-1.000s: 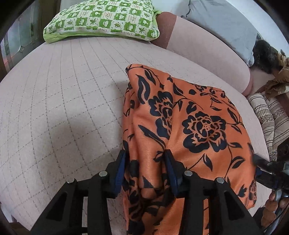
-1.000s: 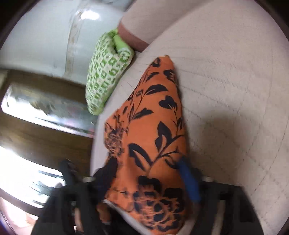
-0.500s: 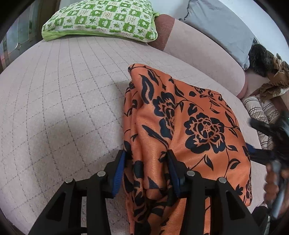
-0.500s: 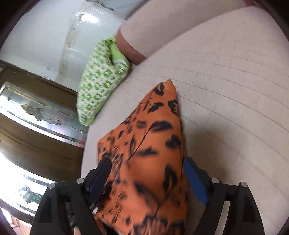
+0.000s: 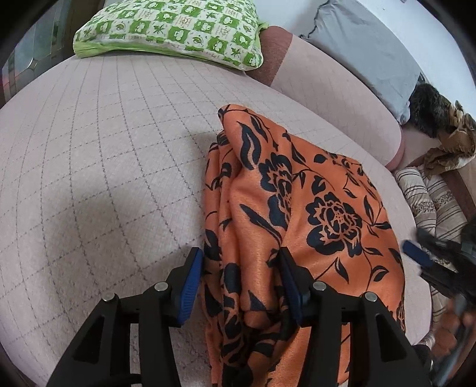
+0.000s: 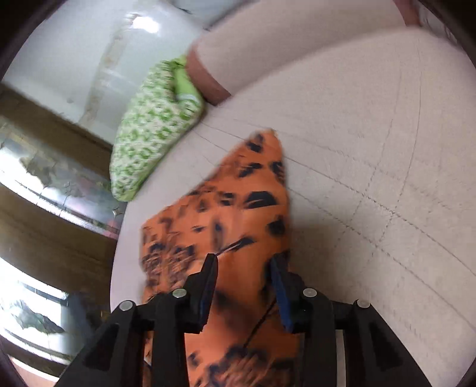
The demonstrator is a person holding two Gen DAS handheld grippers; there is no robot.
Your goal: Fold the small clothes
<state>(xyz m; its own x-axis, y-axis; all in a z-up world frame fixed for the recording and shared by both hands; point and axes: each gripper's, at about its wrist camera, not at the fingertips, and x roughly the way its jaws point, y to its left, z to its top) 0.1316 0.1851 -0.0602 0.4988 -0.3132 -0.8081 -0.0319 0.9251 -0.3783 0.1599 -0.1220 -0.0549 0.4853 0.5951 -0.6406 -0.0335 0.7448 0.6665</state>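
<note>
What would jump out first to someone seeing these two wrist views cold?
The orange garment with black flowers dominates both views, lying bunched on the pale quilted bed. The left gripper straddles a thick fold at its near edge, and the right gripper frames another part of it, though that view is blurred. A green checked pillow sits at the bed's far end.

Left wrist view: even, soft daylight, sharp focus. Cloth (image 5: 297, 208) casts a soft shadow left of itself onto the couch (image 5: 104, 178). Right wrist view: motion-blurred, cloth print smeared; window left of cloth blown out. Both views: fisheye bending, dark vignetted corners.
</note>
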